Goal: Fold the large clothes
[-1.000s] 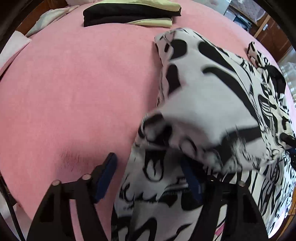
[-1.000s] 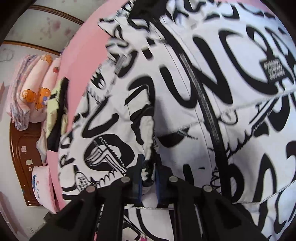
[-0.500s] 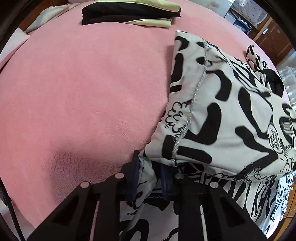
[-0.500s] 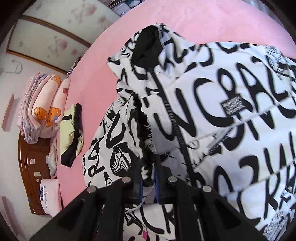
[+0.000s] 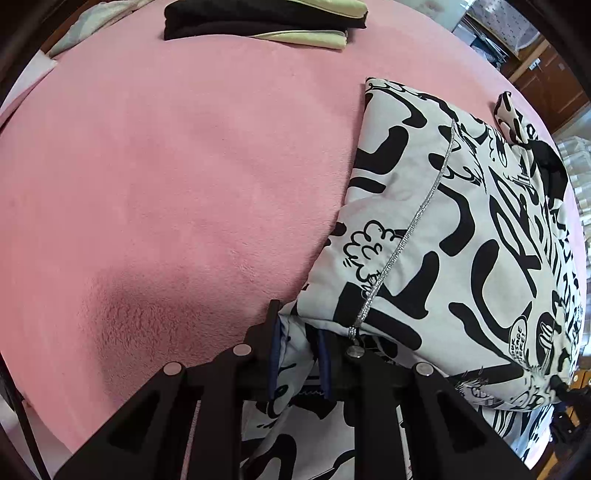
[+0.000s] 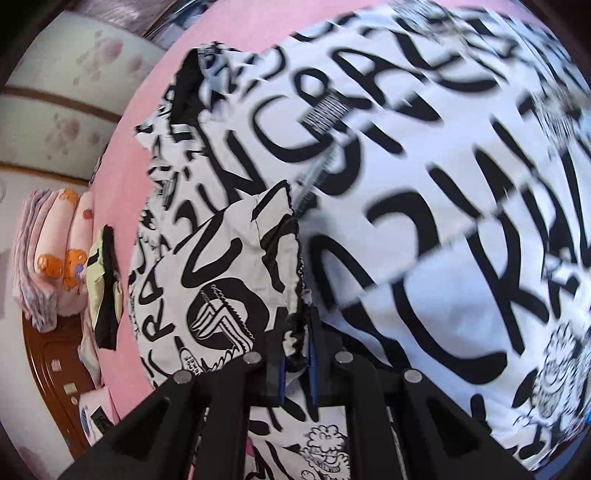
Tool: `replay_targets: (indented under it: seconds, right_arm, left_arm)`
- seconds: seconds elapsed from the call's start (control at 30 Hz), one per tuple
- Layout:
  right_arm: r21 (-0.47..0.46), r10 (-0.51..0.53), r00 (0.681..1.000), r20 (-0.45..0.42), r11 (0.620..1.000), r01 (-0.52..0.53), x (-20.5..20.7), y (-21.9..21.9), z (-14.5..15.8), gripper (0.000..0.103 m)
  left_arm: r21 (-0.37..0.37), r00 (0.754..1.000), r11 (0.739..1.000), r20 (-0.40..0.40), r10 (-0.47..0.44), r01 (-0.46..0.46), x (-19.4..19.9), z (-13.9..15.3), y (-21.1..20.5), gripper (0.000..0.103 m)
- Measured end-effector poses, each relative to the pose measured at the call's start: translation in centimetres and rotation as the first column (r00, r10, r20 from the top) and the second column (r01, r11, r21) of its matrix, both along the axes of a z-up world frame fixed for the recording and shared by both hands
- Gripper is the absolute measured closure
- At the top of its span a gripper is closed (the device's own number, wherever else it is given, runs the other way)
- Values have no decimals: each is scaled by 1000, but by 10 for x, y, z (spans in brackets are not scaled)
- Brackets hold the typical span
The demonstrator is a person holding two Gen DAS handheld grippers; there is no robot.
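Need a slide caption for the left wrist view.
Left gripper shut on the jacket edge, on the pink blanket; folded clothes lie beyond.

Jacket print: smeared by motion blur across the right wrist view (image 6: 424, 155).
Folded clothes: stack cut off at the left view's top edge (image 5: 258, 22).
Jacket label: unreadable (image 6: 327, 110).

Pink blanket (image 5: 166, 177) fills most of the frame. On the right side lies a puffy white jacket (image 5: 461, 236) with black graffiti lettering – a silver zipper (image 5: 413, 225) runs diagonally down it toward the bottom centre. There the left gripper (image 5: 297, 354) has its blue-padded fingers (image 5: 274, 350) pinched on a fold of the jacket's edge. Up at the top centre sits a folded stack of black and pale yellow clothes (image 5: 266, 22), well apart from the jacket.
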State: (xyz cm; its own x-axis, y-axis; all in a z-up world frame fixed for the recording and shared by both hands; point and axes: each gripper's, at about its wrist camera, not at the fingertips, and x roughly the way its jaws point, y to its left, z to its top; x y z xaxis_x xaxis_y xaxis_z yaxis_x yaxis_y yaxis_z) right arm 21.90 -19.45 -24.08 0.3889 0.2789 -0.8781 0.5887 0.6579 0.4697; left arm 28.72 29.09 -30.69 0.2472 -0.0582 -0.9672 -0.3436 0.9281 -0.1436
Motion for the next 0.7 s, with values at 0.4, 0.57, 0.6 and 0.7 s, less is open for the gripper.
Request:
replay_targets:
  seconds: [0.4, 0.57, 0.6, 0.7]
  right_arm:
    - [-117, 32, 999, -33, 993, -36, 3, 8, -38, 94]
    - [-131, 15, 999, -33, 991, -19, 2, 10, -45, 94]
    - [-135, 16, 999, -34, 991, -21, 3, 11, -45, 94]
    - [-112, -7, 999, -36, 994, 3, 3, 9, -47, 95]
  left_arm:
    - [12, 999, 999, -10, -50, 50, 10, -7, -7, 88]
    - [-5, 999, 999, -21, -38, 38, 11, -10, -5, 88]
    - [-4, 999, 999, -23, -41, 41, 11, -11, -6, 88]
    - [0, 998, 999, -26, -49, 49, 12, -11, -6, 88]
